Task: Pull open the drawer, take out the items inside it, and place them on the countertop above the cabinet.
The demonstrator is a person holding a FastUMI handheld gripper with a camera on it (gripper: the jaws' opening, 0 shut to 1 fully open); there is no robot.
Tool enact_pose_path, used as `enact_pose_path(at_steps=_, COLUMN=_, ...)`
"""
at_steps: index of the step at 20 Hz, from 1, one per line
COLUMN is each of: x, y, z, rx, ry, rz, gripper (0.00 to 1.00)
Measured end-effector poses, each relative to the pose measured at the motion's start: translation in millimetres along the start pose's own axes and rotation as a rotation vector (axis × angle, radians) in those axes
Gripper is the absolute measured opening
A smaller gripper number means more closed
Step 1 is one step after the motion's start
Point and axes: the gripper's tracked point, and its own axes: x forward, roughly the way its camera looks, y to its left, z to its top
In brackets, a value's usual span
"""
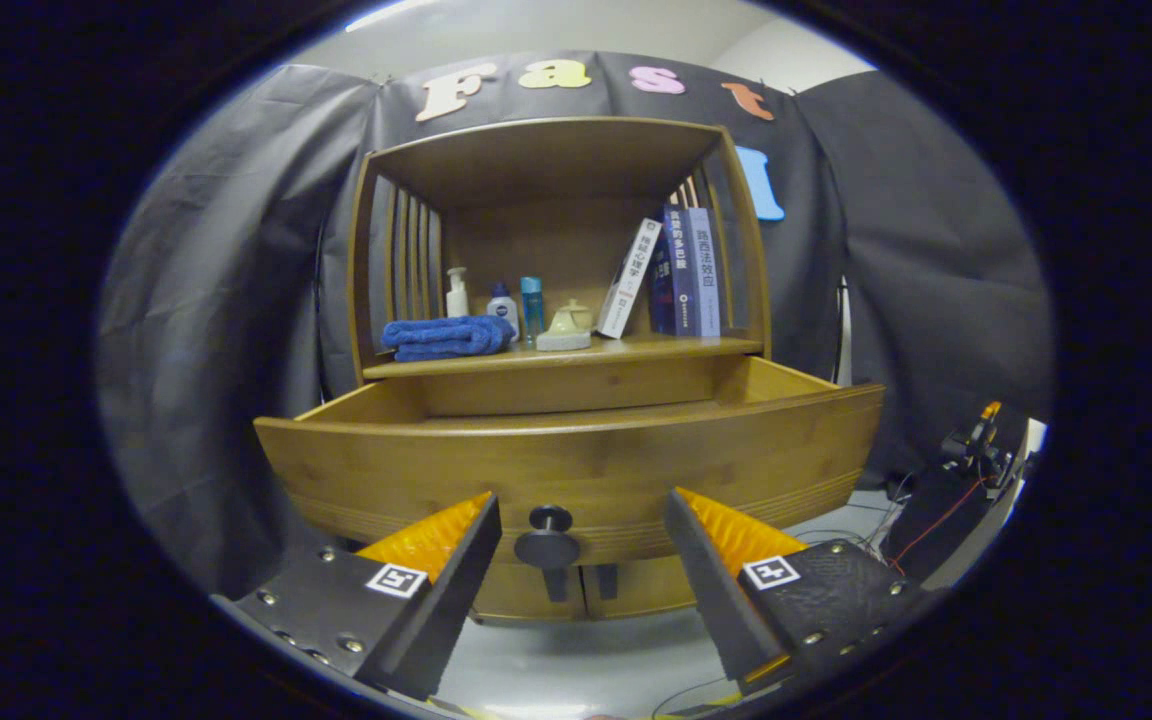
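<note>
- While the gripper [581, 520] hangs in front of the wooden cabinet [556, 300], its fingers [456, 560] stand wide apart and grip nothing.
- Between the two fingers sits the drawer's dark round knob [548, 538]; neither finger touches it.
- That drawer [576, 460] is pulled well out from the cabinet, its curved wooden front facing the gripper just beyond the fingertips.
- From this low angle the drawer's inside is hidden behind its front panel, so I cannot tell what lies in it; only the inner side walls and the back wall show.
- Above the drawer, the table [576, 355], which is the cabinet's open shelf, carries several things.
- A folded blue towel [446, 337] lies at the left of that shelf.
- Behind and beside the towel stand a white pump bottle [457, 293], a small white bottle with a blue cap [503, 306] and a slim blue bottle [531, 308], close together.
- A pale little teapot [567, 326] sits near the middle, just right of the bottles.
- At the right, a white book [629, 278] leans against two upright dark blue books [688, 272].
- Slatted wooden sides close in the shelf on the left and right.
- Below the drawer, two dark handles [581, 582] show on the lower doors.
- Off to the right, on the floor, lie dark equipment and cables [966, 470].
</note>
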Motion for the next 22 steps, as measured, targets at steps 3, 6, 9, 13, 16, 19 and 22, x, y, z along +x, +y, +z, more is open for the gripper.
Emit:
enact_pose_path(at_steps=3, x=16.5, y=3.1, z=-5.2, rx=-0.033, ry=-0.023, rz=0.011, gripper=0.99)
enact_pose_path(at_steps=6, x=32.4, y=2.0, z=-13.9, rx=-0.039, ry=-0.010, rz=0.012, gripper=0.99)
enact_pose_path(at_steps=9, x=35.7, y=0.2, z=-14.4, rx=-0.018, ry=-0.030, rz=-0.003, gripper=1.00)
enact_pose_path(at_steps=13, x=41.7, y=4.1, z=-17.8, rx=-0.023, ry=-0.024, rz=-0.008, gripper=0.99)
enact_pose_path(at_steps=16, x=44.4, y=4.8, z=-16.3, rx=-0.011, ry=-0.005, rz=-0.007, gripper=0.99)
enact_pose_path(at_steps=19, x=53.3, y=1.5, z=-16.3, rx=0.013, ry=0.011, rz=0.017, gripper=0.99)
enact_pose_path(at_steps=22, x=64.8, y=0.9, z=-16.3, rx=0.064, ry=0.016, rz=0.036, gripper=0.99)
